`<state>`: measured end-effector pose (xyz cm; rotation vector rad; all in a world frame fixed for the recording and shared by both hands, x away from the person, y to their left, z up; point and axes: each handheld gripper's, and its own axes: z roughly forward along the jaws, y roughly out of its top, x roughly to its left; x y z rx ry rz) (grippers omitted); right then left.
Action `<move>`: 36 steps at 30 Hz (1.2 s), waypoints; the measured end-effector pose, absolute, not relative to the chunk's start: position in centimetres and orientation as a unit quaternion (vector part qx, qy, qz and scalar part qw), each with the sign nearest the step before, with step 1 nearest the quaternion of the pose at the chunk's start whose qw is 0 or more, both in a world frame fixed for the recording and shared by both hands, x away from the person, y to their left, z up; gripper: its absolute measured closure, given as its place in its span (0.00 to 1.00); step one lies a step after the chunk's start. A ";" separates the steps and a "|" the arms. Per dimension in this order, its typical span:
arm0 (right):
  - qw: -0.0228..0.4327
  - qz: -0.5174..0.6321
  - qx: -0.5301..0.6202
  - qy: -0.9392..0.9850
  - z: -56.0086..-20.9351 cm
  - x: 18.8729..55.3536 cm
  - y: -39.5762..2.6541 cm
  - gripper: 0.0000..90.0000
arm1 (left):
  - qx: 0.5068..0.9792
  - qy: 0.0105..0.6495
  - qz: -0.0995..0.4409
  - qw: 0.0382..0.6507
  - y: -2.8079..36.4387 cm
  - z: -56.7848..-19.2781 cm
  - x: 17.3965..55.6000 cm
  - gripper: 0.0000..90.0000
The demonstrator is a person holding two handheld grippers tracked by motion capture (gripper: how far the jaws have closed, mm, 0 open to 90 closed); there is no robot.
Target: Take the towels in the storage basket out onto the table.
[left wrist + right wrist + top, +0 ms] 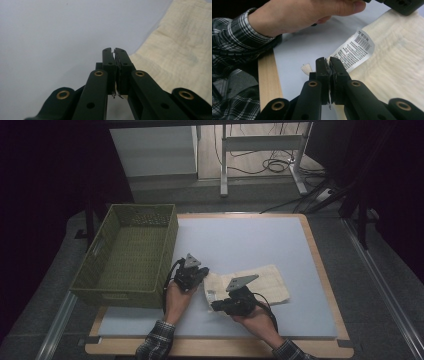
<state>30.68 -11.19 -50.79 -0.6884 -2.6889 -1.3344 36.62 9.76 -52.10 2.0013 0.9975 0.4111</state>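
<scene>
A cream cloth (252, 285) lies flat on the pale blue mat (240, 240), near the front edge of the table, right of centre. A white printed care label (353, 51) sticks out from its near left corner.

The right gripper (329, 65) has its jaws closed on that corner's edge, pinching the fabric beside the label. The left gripper (114, 55) sits at the cloth's left edge, jaws pressed together; whether any fabric is caught between them cannot be told.

A green woven basket (131, 252) stands at the mat's left side, just beside the left hand (177, 295).
</scene>
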 end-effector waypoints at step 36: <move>-0.022 -0.463 -0.339 -0.819 -51.0 30.8 -23.7 0.96 | 0.838 0.291 0.169 0.430 -2.8 -50.5 40.7 0.97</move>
